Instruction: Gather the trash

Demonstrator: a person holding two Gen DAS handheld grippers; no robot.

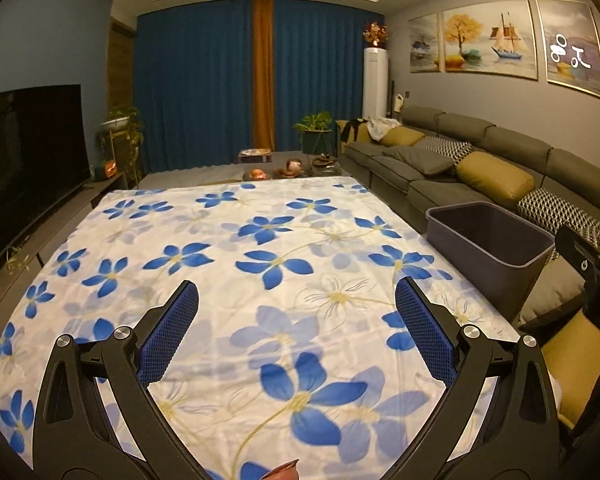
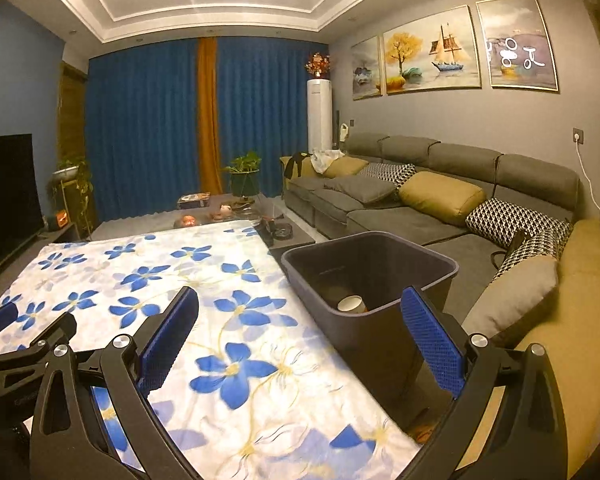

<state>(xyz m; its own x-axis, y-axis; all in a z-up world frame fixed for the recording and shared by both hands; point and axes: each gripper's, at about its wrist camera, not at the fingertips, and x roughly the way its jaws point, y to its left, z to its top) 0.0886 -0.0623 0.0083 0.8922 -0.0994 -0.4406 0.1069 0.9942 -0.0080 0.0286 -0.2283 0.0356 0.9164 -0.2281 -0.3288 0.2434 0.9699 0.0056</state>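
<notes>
The paper cup (image 2: 350, 303) lies on its side at the bottom of the dark grey trash bin (image 2: 384, 240), with its white open mouth turned toward the right wrist camera and its long axis running away from the camera, roughly level. Only the mouth and a small part of the wall are visible; the near wall of the bin hides the rest. Beside the cup there is something brownish in the bin, too dark to tell. In the left wrist view the bin (image 1: 460, 216) shows only its empty-looking far wall, and its bottom is hidden.

The bin stands just beside the right edge of the table, between the table and the grey sofa (image 2: 440, 220). A white cloth with blue flowers (image 1: 284, 248) covers the table, and its near part is cut off by the gripper frames. At the bottom edge of the left view a small reddish-brown thing (image 1: 286, 469) is cut off and I cannot tell what it is.

The left gripper (image 1: 296, 332) hovers over the cloth with its blue pads spread wide and nothing between them. The right gripper (image 2: 300, 338) is also spread wide, empty, over the table edge and the bin.

Behind are blue curtains (image 1: 204, 84), a dark television (image 1: 32, 148) on the left and paintings (image 2: 432, 56) over the sofa.
</notes>
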